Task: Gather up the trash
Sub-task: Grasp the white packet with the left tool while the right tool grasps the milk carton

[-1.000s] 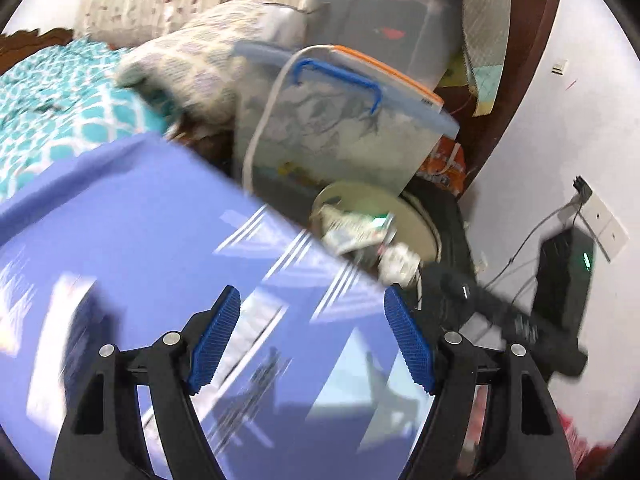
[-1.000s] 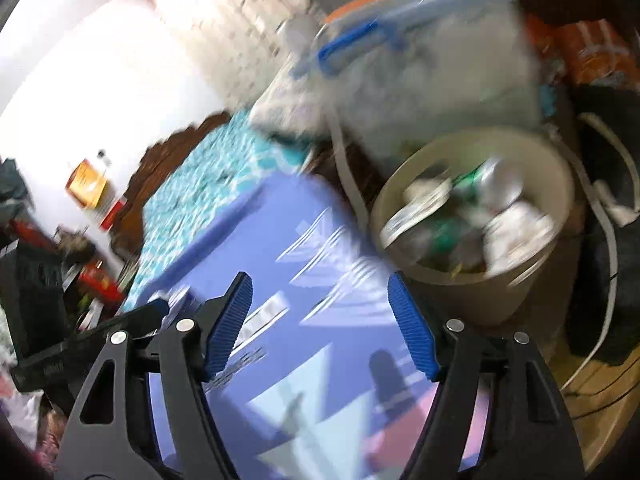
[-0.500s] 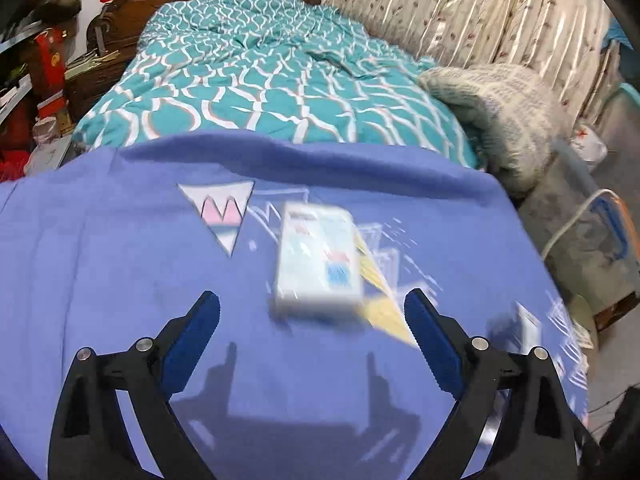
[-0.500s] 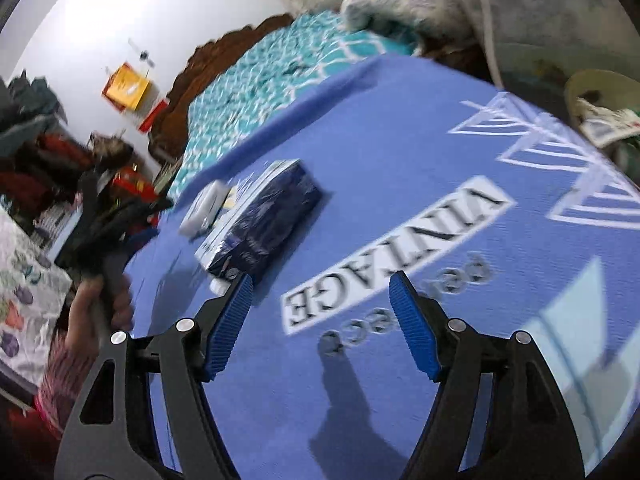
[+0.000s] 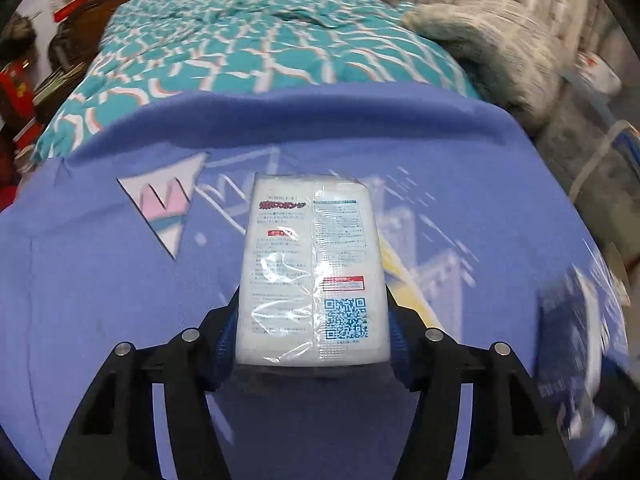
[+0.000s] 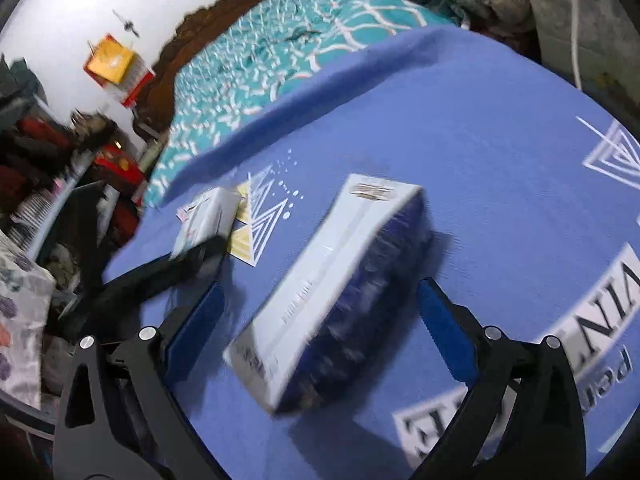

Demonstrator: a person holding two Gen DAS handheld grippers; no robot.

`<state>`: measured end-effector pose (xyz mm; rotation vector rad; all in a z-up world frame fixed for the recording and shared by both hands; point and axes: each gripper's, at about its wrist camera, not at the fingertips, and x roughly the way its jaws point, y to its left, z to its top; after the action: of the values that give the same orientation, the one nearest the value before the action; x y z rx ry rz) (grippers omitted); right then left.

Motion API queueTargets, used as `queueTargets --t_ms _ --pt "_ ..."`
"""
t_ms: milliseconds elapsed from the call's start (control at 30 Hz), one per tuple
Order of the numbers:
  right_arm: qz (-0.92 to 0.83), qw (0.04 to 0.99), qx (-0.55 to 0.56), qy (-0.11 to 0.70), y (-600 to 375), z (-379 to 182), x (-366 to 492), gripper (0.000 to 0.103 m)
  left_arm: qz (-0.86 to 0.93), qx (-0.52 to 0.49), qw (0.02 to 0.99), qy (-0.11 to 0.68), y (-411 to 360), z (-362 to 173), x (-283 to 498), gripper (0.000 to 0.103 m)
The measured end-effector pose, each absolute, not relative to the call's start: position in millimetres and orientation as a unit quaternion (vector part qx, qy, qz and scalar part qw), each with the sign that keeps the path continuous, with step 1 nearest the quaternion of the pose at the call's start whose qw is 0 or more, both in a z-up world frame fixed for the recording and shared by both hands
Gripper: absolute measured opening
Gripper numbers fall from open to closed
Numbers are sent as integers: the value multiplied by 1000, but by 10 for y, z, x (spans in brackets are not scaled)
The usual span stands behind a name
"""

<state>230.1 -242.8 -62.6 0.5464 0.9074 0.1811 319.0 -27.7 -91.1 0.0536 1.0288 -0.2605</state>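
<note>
Two pairs of black tongs with blue pads close in on litter lying on a blue printed cloth (image 5: 100,280) spread over a tabletop at the foot of a bed with a teal-and-white patterned quilt (image 5: 248,44).

The left tongs (image 5: 312,336) are closing around a white rectangular packet wrapped in clear plastic film (image 5: 312,268), printed with small text and a blue square code. The packet's near end sits between the pads, which seem to be meeting its long sides; its far end points toward twelve o'clock.

In the right wrist view, the right tongs (image 6: 320,328) are spreading wide over a long dark-blue carton with a white top face (image 6: 332,292), which lies slantwise from seven o'clock to one o'clock between the pads, neither pad touching it. The white packet (image 6: 208,216) and the left tongs show at about ten o'clock from the carton.

The risks, judged from this: the glossy film may slip in the pads, since they hold only the packet's near end and the rest overhangs, so a quick lift could let it droop or slide free. The carton lies askew to the right tongs; closing without squaring up could catch a corner, twist it aside or crush its thin wall. Pads dipped too low might pinch and drag the cloth.
</note>
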Motion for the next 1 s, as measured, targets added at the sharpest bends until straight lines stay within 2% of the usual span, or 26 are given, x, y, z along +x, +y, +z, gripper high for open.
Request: queueTargets --t_ms 67,133,200,233,400,833,867,900,967,1000 --pt "72 862 221 452 -2260 -687 2430 96 -151 33 859 489 -357 -896 2943 57" --pt "70 872 175 452 -2128 -703 2456 85 -168 37 856 488 -442 -887 2718 57" --pt "97 872 173 448 -2112 -681 2390 70 -182 35 853 488 -486 -884 2490 57" --pt "98 874 168 445 -2128 -659 2327 67 -188 33 852 488 -498 -883 2401 57" --pt "99 882 162 431 -2445 -644 1916 63 -215 18 844 491 -530 -863 1928 57" --pt "-11 908 152 390 -3463 -698 471 63 -288 78 835 462 -1315 -785 1029 58" --pt "-24 910 154 384 -3477 -697 390 71 -293 84 833 461 -1380 -775 1003 58" --pt "-32 912 158 377 -3500 -690 346 83 -297 94 833 457 -1464 -768 961 58" --pt "-40 913 172 368 -3564 -686 300 90 -303 116 833 449 -1608 -762 896 59" --pt "-42 914 180 360 -3587 -678 269 90 -304 121 832 448 -1651 -769 885 60"
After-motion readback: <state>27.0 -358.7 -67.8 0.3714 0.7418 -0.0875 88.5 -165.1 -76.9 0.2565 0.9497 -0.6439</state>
